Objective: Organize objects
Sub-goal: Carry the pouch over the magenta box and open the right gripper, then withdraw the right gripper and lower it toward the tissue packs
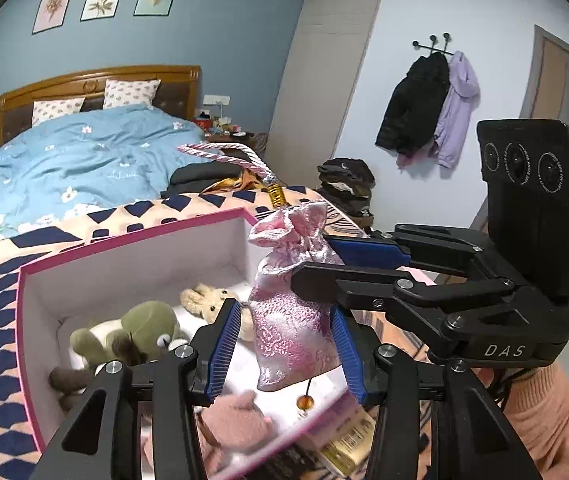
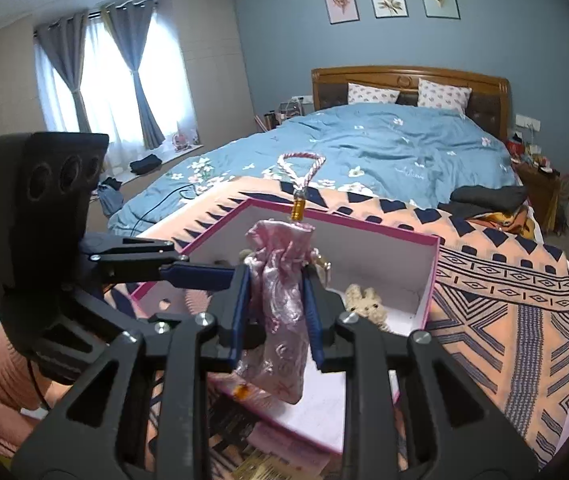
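A pink satin drawstring pouch (image 1: 290,320) with a braided loop and gold bead hangs upright over an open pink-rimmed box (image 1: 24,320). My right gripper (image 2: 277,316) is shut on the pouch (image 2: 282,320), its blue pads pressing both sides. My left gripper (image 1: 284,344) is open, with its blue pads standing either side of the pouch's lower half. The right gripper also shows in the left wrist view (image 1: 324,264), clamping the pouch's neck. Inside the box lie a green plush frog (image 1: 132,332), a beige plush (image 1: 204,298) and a pink plush (image 1: 236,420).
The box (image 2: 434,276) sits on a peach and navy patterned blanket (image 2: 504,300) at the foot of a bed with a blue duvet (image 2: 384,144). Dark clothes (image 2: 488,198) lie on the bed's right side. A small yellow packet (image 1: 348,444) lies beside the box's near edge.
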`<state>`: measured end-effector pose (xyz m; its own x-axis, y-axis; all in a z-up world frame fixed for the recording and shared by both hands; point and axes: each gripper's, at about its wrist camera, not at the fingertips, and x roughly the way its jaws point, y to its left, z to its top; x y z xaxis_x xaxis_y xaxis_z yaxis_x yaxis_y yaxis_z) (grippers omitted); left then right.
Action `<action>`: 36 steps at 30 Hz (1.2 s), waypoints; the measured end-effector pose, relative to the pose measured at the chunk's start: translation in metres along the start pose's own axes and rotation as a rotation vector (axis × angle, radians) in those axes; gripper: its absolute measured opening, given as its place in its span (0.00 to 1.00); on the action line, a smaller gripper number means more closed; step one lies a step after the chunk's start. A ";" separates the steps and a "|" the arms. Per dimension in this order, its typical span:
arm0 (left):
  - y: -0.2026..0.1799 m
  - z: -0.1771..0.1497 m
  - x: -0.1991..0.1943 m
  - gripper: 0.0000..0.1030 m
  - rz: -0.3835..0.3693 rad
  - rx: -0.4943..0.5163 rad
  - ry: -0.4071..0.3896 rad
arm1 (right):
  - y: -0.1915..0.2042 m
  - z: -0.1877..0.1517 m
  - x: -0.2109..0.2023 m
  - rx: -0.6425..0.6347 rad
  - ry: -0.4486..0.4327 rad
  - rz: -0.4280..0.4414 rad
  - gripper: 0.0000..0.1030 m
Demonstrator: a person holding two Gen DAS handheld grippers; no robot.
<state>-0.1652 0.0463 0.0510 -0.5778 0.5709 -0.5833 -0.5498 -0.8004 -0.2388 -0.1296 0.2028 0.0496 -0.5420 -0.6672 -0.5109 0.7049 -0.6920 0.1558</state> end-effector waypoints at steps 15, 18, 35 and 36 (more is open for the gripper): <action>0.040 0.007 0.052 0.40 0.033 -0.107 0.127 | -0.051 0.005 0.066 0.067 0.132 -0.018 0.27; 0.044 0.008 0.058 0.40 0.053 -0.109 0.146 | -0.055 0.005 0.076 0.066 0.155 -0.029 0.27; 0.042 0.005 0.049 0.49 0.155 -0.073 0.114 | -0.068 -0.006 0.080 0.120 0.179 -0.130 0.37; 0.040 0.005 0.045 0.53 0.160 -0.068 0.103 | -0.066 -0.007 0.077 0.121 0.172 -0.127 0.37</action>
<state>-0.2165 0.0408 0.0185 -0.5877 0.4168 -0.6934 -0.4123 -0.8917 -0.1865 -0.2149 0.1991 -0.0054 -0.5298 -0.5234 -0.6674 0.5704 -0.8022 0.1763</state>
